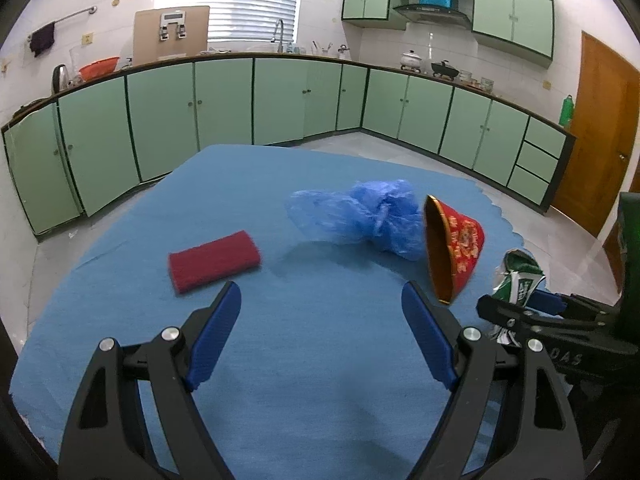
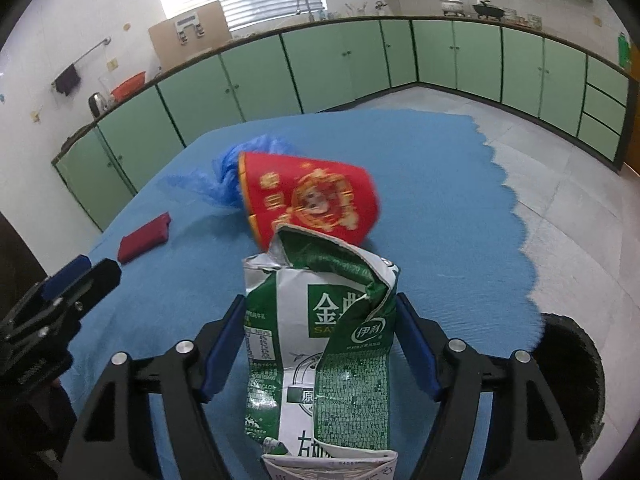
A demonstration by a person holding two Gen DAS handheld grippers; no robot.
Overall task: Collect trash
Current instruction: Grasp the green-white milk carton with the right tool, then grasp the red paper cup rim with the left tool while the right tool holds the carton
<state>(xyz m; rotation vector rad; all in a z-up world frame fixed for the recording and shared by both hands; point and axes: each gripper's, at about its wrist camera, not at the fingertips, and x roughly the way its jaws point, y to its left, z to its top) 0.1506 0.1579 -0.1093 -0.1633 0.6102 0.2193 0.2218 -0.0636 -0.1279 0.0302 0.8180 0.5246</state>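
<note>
Right gripper (image 2: 320,344): jaws clamped on the crushed green-and-white milk carton (image 2: 320,340), apparently to carry it off as trash.
Left gripper (image 1: 320,336): jaws wide, empty, hovering over the blue cloth-covered tabletop (image 1: 300,360).
Red paper cup (image 1: 452,248): tipped, mid-tabletop, uncollected.
Crumpled blue plastic bag (image 1: 360,216): just behind the cup.
Dark bin opening (image 2: 576,376): beside the tabletop edge, likely the drop point.
</note>
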